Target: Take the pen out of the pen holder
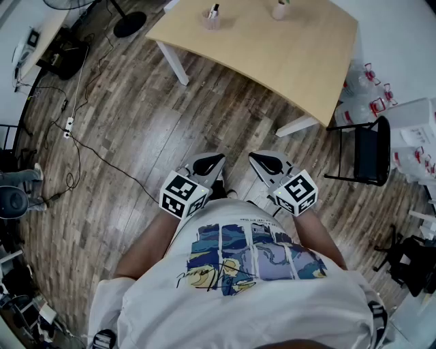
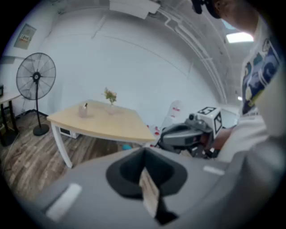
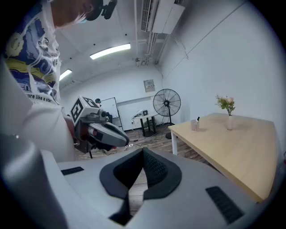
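A clear pen holder (image 1: 211,18) with a dark pen (image 1: 214,10) in it stands at the far side of the light wooden table (image 1: 300,54). It also shows small in the left gripper view as the pen holder (image 2: 83,110) and in the right gripper view as the pen holder (image 3: 195,124). My left gripper (image 1: 210,163) and right gripper (image 1: 266,162) hang side by side close to my torso, over the floor and well short of the table. Both are shut and empty, as the left gripper (image 2: 144,153) and right gripper (image 3: 143,152) show in their own views.
A small vase (image 1: 279,9) with flowers stands on the table near the holder. A black chair (image 1: 371,150) and water bottles (image 1: 368,85) are to the right. A power strip (image 1: 68,126) with cables lies on the wood floor at left. A standing fan (image 2: 35,78) is by the wall.
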